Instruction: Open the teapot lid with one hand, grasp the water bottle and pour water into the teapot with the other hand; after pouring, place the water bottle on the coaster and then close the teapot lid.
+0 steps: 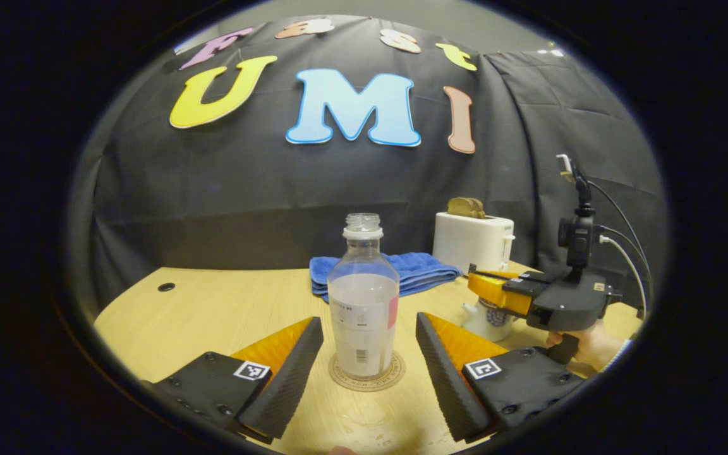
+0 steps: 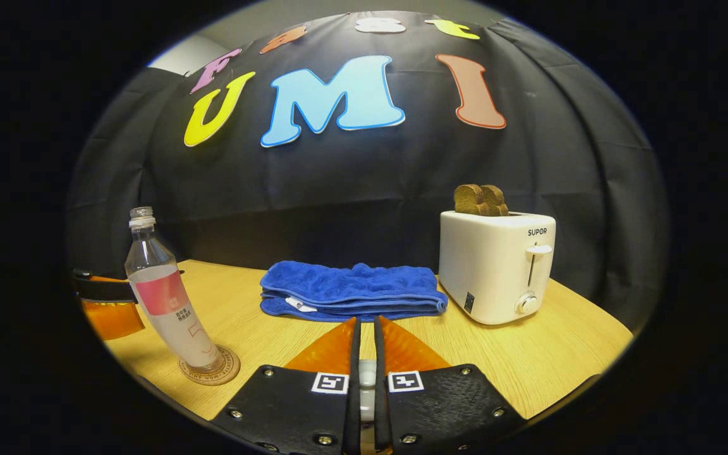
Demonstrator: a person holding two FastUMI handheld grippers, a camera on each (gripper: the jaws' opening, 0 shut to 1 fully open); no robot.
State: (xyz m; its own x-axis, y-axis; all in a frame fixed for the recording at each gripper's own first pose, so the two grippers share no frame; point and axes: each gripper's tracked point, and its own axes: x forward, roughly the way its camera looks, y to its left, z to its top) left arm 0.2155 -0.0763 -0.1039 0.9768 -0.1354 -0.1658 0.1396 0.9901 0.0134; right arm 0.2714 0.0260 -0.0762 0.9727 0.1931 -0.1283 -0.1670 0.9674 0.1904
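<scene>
Tabletop (image 1: 212, 316): left tongs (image 1: 369, 354) spread wide flanking water bottle (image 1: 364, 303).

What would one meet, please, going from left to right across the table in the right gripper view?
Left gripper at the edge → water bottle standing on its coaster → folded blue towel → white toaster holding toast.

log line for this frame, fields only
bottle: upright on coaster | left gripper: open, straddling bottle, not touching | right gripper: shut on something white, over teapot | lid: unclear
</scene>
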